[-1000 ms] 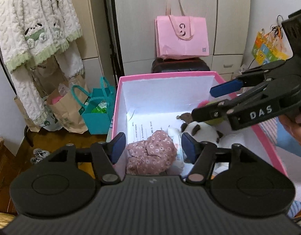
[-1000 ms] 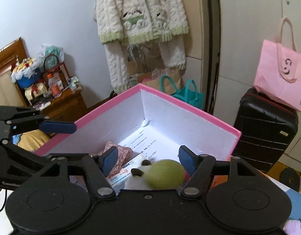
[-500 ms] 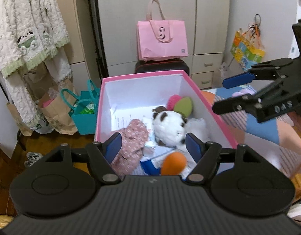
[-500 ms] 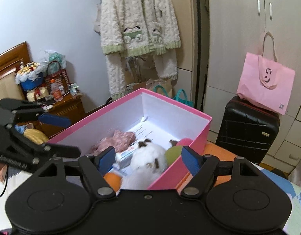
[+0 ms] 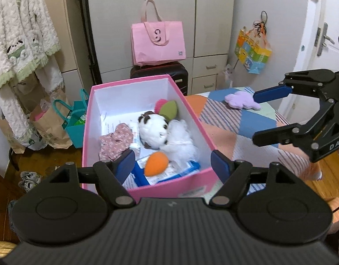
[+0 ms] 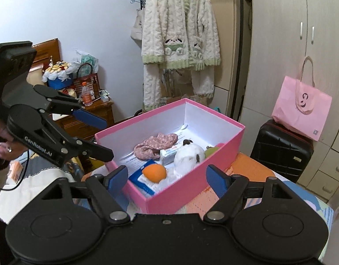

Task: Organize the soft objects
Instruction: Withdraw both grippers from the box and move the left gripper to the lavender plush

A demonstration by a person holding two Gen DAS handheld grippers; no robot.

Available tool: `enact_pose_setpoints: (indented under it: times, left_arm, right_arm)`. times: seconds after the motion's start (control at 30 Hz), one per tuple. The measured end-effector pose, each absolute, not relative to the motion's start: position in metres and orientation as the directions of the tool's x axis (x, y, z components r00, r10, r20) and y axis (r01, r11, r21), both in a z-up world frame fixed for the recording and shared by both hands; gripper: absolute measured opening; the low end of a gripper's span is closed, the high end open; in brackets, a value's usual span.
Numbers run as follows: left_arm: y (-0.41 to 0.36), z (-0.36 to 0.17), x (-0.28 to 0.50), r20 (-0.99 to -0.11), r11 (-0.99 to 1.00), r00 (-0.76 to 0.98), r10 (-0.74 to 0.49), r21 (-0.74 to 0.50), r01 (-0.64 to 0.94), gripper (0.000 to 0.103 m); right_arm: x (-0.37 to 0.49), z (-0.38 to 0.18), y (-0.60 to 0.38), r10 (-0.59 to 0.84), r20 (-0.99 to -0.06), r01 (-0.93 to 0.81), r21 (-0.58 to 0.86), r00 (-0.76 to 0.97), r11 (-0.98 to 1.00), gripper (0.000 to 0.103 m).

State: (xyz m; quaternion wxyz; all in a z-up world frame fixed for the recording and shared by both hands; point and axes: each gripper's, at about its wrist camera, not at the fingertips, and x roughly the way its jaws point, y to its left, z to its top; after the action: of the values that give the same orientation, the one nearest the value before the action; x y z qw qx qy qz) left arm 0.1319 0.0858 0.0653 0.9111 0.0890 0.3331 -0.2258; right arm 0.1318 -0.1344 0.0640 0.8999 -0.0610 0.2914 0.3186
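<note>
My left gripper and right gripper have just been opening, fingers apart and empty, near the pink box.

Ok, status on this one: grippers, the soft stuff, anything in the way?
Left gripper and right gripper open, empty, jaws just widened. Plush, orange toy, floral cloth in pink box. Purple toy left on quilt. Nothing blocking.

Papers half hidden beneath plush toys
</note>
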Motion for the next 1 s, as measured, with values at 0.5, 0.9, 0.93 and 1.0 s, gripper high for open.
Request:
enact_pose_setpoints:
  times: [0.5, 0.9, 0.93, 1.0]
  left_arm:
    - [0.005, 0.054, 0.101, -0.693, 0.782, 0.554, -0.46, -0.02, 0.623, 0.085]
    - [-0.066, 0.039, 0.116, -0.633, 0.739, 0.537, -0.557, -0.084, 0.668, 0.09]
    - [-0.07, 0.036, 0.118, -0.629, 0.744, 0.544, -0.556, -0.085, 0.663, 0.09]
    - [-0.079, 0.028, 0.123, -0.613, 0.748, 0.556, -0.561, -0.088, 0.658, 0.09]
  right_arm:
    - [0.075, 0.028, -0.212, 0.419, -0.58, -0.499, 0.025, 0.698, 0.866, 0.083]
    - [0.073, -0.007, -0.266, 0.342, -0.542, -0.386, 0.035, 0.768, 0.922, 0.083]
    - [0.076, -0.011, -0.267, 0.335, -0.537, -0.381, 0.027, 0.774, 0.924, 0.084]
    - [0.082, -0.021, -0.273, 0.321, -0.527, -0.371, 0.012, 0.787, 0.929, 0.084]
